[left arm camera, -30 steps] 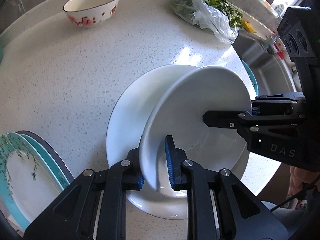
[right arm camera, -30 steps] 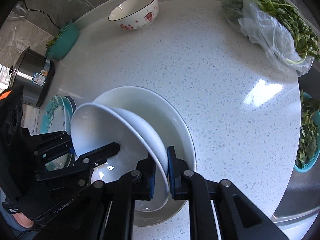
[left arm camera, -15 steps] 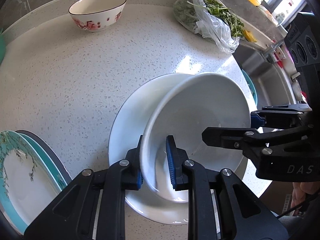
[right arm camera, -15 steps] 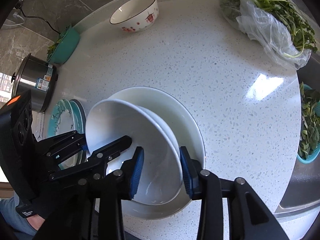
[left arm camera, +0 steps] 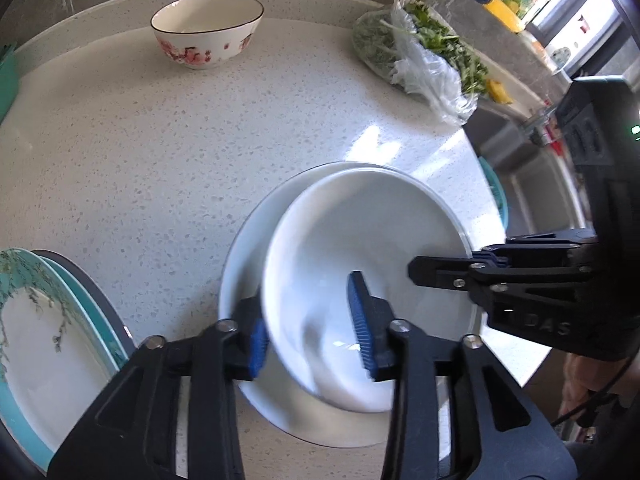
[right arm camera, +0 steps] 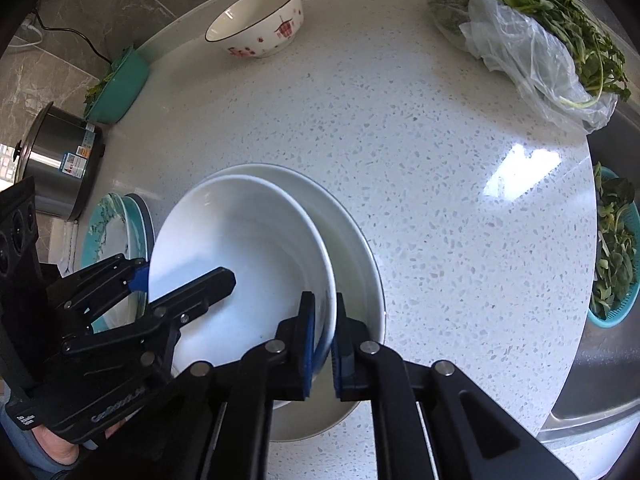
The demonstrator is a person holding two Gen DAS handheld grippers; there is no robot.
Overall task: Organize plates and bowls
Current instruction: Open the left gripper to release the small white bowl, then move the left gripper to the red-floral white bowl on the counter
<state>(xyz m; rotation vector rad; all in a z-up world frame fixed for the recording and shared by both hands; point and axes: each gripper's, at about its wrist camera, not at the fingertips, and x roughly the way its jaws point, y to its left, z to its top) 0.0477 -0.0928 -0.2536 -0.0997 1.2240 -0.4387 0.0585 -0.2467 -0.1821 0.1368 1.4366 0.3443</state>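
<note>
My left gripper (left arm camera: 312, 320), marked "GenRobot" in the right wrist view, has just been opening; its pads straddle the white bowl's (left arm camera: 360, 264) near rim without pressing. The bowl sits tilted in a larger white plate (right arm camera: 356, 240) on the speckled counter (right arm camera: 420, 140). My right gripper (right arm camera: 322, 344), lettered "DAS", is clamped on the bowl's rim.

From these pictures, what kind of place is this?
Most likely a home kitchen: a speckled counter beside a steel sink, a steel pot, and bagged greens.
</note>
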